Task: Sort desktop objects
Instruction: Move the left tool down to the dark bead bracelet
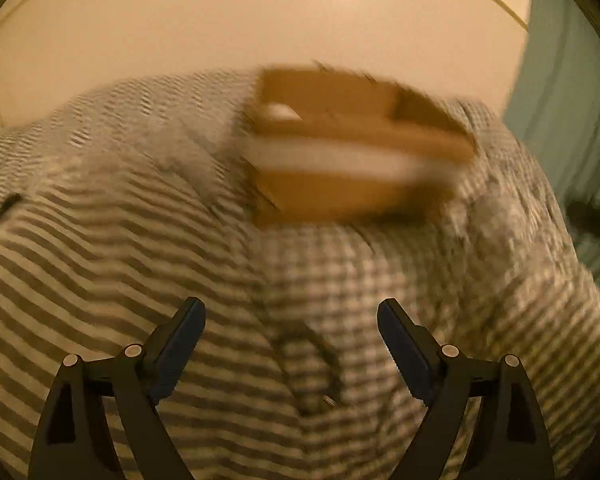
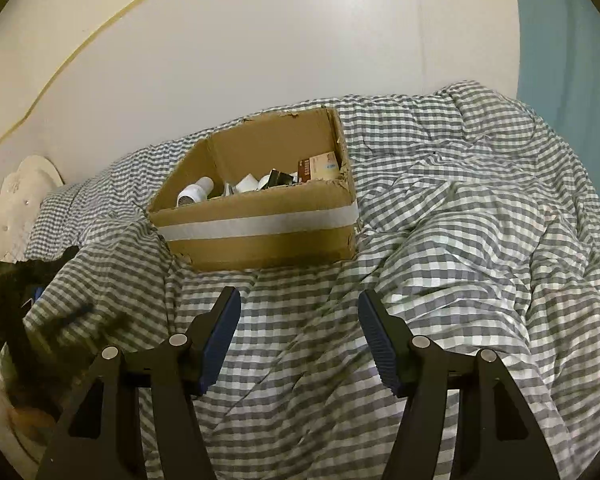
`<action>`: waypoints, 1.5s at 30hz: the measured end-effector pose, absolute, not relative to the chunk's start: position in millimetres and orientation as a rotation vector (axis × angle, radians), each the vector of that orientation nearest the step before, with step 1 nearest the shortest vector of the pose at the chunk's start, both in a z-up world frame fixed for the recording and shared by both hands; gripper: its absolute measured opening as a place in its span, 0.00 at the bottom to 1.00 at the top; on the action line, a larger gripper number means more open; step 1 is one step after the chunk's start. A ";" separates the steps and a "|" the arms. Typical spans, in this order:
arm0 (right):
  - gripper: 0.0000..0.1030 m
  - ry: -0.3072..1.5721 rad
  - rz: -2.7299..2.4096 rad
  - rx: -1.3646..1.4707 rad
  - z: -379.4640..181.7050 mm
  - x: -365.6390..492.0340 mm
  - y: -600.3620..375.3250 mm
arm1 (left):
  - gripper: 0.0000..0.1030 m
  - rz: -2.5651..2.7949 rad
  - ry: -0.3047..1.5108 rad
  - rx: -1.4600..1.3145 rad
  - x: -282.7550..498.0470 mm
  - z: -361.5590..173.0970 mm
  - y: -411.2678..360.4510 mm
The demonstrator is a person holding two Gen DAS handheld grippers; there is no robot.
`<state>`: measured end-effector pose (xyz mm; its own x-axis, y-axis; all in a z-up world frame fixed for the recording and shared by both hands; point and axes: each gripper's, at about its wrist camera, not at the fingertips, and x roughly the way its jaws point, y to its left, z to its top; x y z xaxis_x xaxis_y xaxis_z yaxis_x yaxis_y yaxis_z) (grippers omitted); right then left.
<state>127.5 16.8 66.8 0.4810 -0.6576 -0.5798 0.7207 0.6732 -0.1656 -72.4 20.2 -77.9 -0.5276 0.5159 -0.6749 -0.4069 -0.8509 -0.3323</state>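
An open cardboard box [image 2: 260, 240] with a white tape band sits on the checked bedding, just beyond my right gripper [image 2: 298, 294]. Inside lie a white bottle [image 2: 196, 194], a brown carton [image 2: 316, 166] and several smaller items. The right gripper is open, with only bedding between its fingers. The left wrist view is smeared by motion. There the same box [image 1: 340, 196] lies ahead and slightly right of my left gripper [image 1: 290, 304], which stands wide open and empty. A thin dark loop with a small metallic end [image 1: 329, 401] lies on the bedding between its fingers.
Grey-and-white checked bedding [image 2: 460, 240] covers the whole surface in rumpled folds. A white padded headboard [image 2: 20, 200] stands at the left, a blue curtain [image 2: 560, 40] at the right, and a pale wall behind. A dark blurred shape [image 2: 16, 320] fills the left edge.
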 end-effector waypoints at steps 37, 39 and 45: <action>0.59 0.757 -0.755 0.197 47.7 125.4 -1.8 | 0.00 2.351 -0.052 -1.331 -43.4 -122.3 10.4; 0.59 0.753 -0.748 0.195 48.6 125.1 0.1 | 0.00 2.366 -0.066 -1.311 -44.4 -113.6 3.5; 0.59 0.734 -0.725 0.198 53.0 122.1 4.5 | 0.01 2.342 -0.124 -1.272 -49.8 -105.0 -0.6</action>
<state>122.1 4.5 53.0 0.5153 -0.5325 -0.6715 0.6652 0.7426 -0.0784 -49.8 -0.6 -105.0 -0.4604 0.4422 -0.7697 -0.3585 -0.8859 -0.2945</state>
